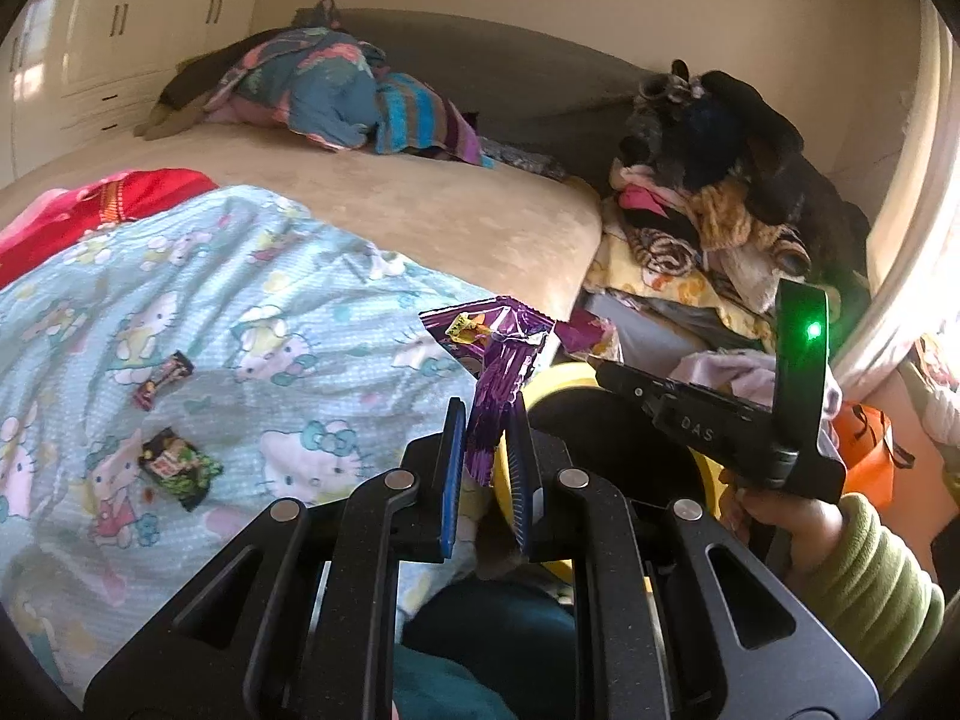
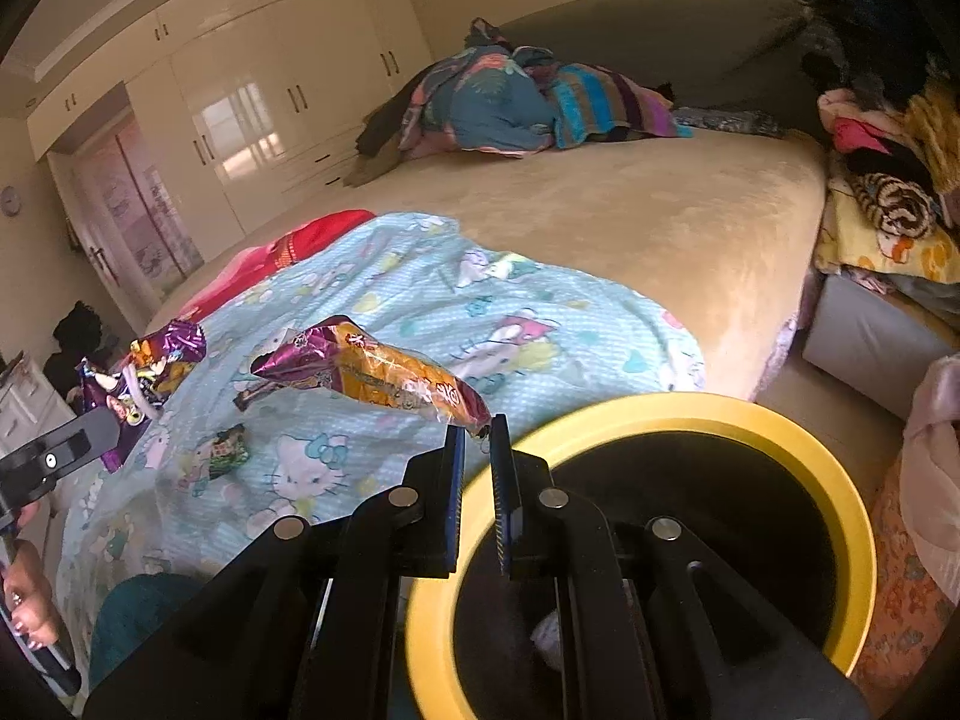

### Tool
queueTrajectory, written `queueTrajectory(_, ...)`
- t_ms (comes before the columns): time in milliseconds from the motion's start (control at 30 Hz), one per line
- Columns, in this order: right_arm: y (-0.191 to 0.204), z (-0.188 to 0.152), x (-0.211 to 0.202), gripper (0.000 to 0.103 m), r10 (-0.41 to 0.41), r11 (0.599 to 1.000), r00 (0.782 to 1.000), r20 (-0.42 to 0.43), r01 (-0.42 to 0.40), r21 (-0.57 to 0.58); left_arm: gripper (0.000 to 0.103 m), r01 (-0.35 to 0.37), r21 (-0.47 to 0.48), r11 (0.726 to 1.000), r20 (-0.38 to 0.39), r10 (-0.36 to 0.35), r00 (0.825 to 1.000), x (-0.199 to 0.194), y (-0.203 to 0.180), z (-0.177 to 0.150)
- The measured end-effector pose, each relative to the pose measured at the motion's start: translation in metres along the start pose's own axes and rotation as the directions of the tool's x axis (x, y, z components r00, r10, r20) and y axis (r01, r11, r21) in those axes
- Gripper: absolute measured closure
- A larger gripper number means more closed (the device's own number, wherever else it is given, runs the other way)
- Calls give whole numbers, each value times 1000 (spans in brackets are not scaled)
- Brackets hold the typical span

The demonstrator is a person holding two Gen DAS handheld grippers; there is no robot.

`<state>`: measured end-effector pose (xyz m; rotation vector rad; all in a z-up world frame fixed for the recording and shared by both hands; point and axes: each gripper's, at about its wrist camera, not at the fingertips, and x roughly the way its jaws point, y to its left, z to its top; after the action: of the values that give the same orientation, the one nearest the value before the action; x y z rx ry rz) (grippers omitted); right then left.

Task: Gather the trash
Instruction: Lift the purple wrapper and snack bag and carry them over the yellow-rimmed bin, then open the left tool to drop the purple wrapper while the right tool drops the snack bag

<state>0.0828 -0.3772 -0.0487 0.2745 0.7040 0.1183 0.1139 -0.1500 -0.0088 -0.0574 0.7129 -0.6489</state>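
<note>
1. The left tongs (image 1: 489, 420) clamp a purple wrapper (image 1: 501, 360) beside the yellow-rimmed bin (image 2: 780, 426).
2. The right tongs (image 2: 477, 435) pinch an orange wrapper (image 2: 384, 375) beside that bin's rim.
3. Two small wrappers (image 1: 180, 465) lie on the bed (image 1: 456, 210), well apart from the bin.

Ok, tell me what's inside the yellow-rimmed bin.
The yellow-rimmed bin shows a dark interior with one pale scrap low down, possibly paper. The right gripper, shut on an orange wrapper, covers much of the opening, so the rest is unseen.
</note>
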Motion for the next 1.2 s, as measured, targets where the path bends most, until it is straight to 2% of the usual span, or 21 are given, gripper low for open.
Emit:
queueTrajectory(700,-68,-21,-8,94,-136,985,990,-40,140,101,93,83,111,990,-104,-72,992,38,-60,-27)
queueTrajectory(967,-89,-35,3,94,-158,976,983,-93,170,137,93,113,168,979,-166,-85,982,61,-83,-45)
queueTrajectory(1200,-107,-44,8,94,-174,966,978,-116,193,174,93,142,158,977,-228,-103,968,83,-89,-57)
